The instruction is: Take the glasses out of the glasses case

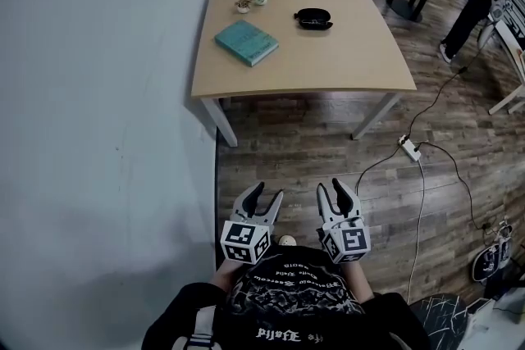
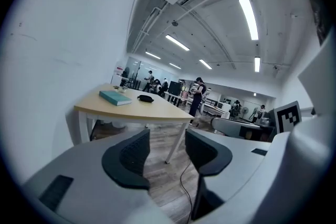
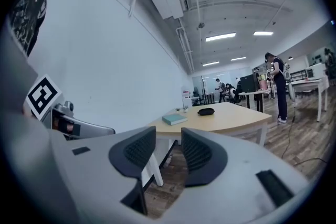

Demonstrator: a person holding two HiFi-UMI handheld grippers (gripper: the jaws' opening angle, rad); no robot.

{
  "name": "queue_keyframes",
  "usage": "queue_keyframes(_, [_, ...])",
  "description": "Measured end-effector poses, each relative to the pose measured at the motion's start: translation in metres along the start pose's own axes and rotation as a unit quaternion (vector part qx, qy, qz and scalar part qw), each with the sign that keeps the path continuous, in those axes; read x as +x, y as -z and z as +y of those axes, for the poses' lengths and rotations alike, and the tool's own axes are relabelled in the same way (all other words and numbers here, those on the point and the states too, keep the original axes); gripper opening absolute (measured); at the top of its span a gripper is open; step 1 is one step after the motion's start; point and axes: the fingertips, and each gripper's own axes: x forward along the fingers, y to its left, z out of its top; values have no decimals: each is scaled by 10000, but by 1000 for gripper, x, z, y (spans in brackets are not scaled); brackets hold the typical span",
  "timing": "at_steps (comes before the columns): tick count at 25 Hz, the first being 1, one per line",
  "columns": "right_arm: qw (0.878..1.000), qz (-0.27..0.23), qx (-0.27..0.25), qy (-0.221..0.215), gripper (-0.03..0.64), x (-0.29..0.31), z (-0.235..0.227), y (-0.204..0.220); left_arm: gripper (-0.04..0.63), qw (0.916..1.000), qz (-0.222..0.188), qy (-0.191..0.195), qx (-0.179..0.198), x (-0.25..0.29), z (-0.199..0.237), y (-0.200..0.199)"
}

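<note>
**Head view:** The left gripper (image 1: 267, 197) and the right gripper (image 1: 332, 193) sit close to our chest, both with fingers spread and nothing between them. The glasses case (image 1: 313, 18), small and dark, lies on the desk (image 1: 344, 53) well ahead of both sets of fingertips, with bare floor (image 1: 312, 143) between. A teal book (image 1: 246, 43) and two little potted plants (image 1: 251, 1) lie further to the left of the fingers. We judge the step to be the approach. We should step right up until the case lies just beyond the fingertips, then pin its base with one gripper and work the lid with the other. The gothic print on our shirt (image 1: 287, 287) is upside down and unreadable. The marker cubes (image 1: 245, 243) bear only square patterns.

**Left gripper view:** The fingers (image 2: 128, 157) stand apart around empty air. The case shows far beyond them, above and left of the gap. We can read no brand on it.

**Right gripper view:** The fingers (image 3: 137, 152) are likewise parted and empty, and the case sits far ahead, just right of the gap. The book's cover shows no legible title. We cannot tell whether the case lid is up.
</note>
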Motion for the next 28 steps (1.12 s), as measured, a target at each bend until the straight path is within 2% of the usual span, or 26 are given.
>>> queue_keyframes(1, [10000,7,8,-5,164,1,1,-1,241,10000,61,49,-16,1,0,-1])
queue_keyframes(3, [10000,49,-12,-28,255,3,4,-1,297,9999,100,51,-28,1,5,-5])
queue_keyframes(5, [9999,104,-47,-12,262,5,6,0,341,10000,41,-31,-19,1,11,-12])
queue_keyframes(10, [9998,135,-123,57,262,12,13,1,354,9999,-81,-129,73,2,25,-22])
queue_keyframes(13, [9997,150,-160,132,262,22,17,0,354,9999,61,75,42,8,33,-22])
queue_keyframes(15, [9995,162,-152,203,262,27,17,2,354,9994,213,256,124,12,34,-19])
queue_keyframes(17, [9994,197,-158,241,262,33,17,5,354,9989,192,353,223,15,36,-21])
queue_keyframes(22, [9991,186,-298,240,262,58,28,7,354,9991,-36,365,224,22,57,-31])
queue_keyframes(28, [9991,259,-191,262,262,76,31,11,354,9989,45,378,290,32,74,-38])
